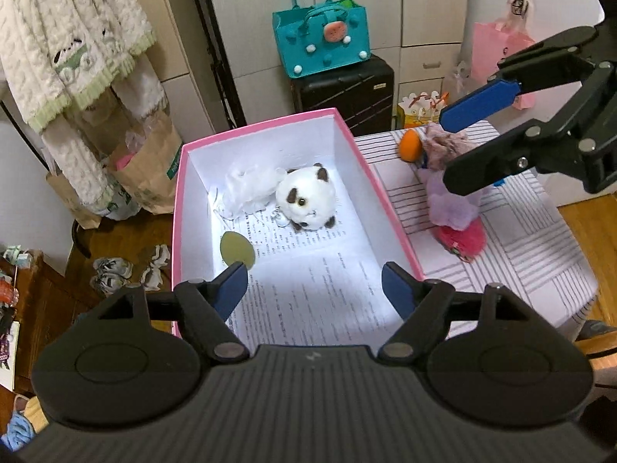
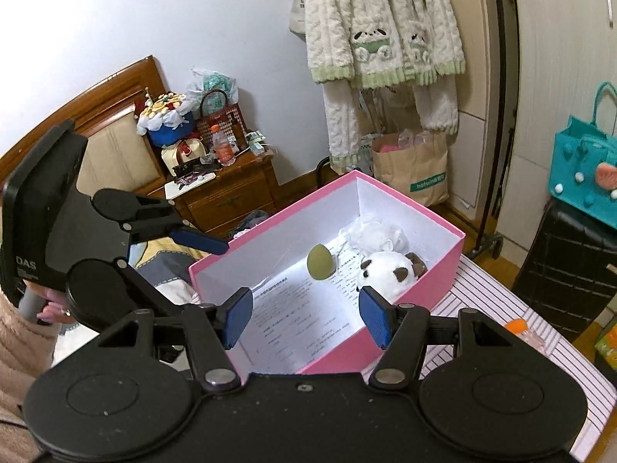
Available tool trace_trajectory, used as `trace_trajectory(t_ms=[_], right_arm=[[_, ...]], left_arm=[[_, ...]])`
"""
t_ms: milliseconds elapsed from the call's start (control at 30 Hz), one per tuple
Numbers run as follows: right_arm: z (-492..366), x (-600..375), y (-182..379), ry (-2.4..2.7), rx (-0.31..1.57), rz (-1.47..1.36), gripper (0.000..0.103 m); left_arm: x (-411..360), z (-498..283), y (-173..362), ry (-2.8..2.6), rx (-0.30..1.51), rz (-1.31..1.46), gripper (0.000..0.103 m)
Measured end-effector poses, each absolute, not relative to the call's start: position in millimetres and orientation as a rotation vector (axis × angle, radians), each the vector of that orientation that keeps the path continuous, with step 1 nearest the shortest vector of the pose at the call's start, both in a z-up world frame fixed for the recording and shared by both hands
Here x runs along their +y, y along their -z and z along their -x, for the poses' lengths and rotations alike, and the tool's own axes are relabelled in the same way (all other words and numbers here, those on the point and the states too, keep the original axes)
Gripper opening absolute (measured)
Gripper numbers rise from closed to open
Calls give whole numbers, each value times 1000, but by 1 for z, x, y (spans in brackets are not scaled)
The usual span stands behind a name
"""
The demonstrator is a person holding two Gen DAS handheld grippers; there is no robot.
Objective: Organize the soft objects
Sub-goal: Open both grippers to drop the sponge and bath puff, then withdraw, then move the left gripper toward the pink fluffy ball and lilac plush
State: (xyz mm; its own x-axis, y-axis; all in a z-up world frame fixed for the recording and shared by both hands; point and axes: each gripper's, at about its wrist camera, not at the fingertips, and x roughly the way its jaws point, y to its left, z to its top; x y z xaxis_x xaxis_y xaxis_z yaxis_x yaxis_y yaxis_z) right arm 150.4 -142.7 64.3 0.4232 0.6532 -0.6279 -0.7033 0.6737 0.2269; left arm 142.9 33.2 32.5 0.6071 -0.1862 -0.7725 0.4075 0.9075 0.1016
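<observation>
Both my left tool (image 1: pixel 314 289) and right tool (image 2: pixel 304 318) gape wide, holding nothing. The pink cardboard box (image 1: pixel 393 208) already holds a white panda plush (image 1: pixel 308 202), white mesh puff (image 1: pixel 245 189) and olive egg-shaped sponge (image 2: pixel 321 261); the lilac-and-pink fluffy toys (image 1: pixel 455 208) remain on the striped counter (image 1: pixel 520 254), right of it.

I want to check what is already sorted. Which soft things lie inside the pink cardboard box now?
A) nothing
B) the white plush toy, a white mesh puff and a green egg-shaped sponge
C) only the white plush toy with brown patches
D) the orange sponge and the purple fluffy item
B: inside the pink cardboard box lie the white plush toy with brown patches, the white mesh puff and the green egg-shaped sponge.
</observation>
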Motion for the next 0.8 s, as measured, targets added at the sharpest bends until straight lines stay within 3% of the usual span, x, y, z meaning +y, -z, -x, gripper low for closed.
trace_trajectory(t_ms=[367, 800], right_arm=[[-97, -158, -73, -826, 715, 143, 67], [-47, -193, -42, -799, 712, 148, 70]], left_arm=[[12, -96, -49, 406, 863, -321, 78], [-28, -52, -33, 500, 890, -410, 83]])
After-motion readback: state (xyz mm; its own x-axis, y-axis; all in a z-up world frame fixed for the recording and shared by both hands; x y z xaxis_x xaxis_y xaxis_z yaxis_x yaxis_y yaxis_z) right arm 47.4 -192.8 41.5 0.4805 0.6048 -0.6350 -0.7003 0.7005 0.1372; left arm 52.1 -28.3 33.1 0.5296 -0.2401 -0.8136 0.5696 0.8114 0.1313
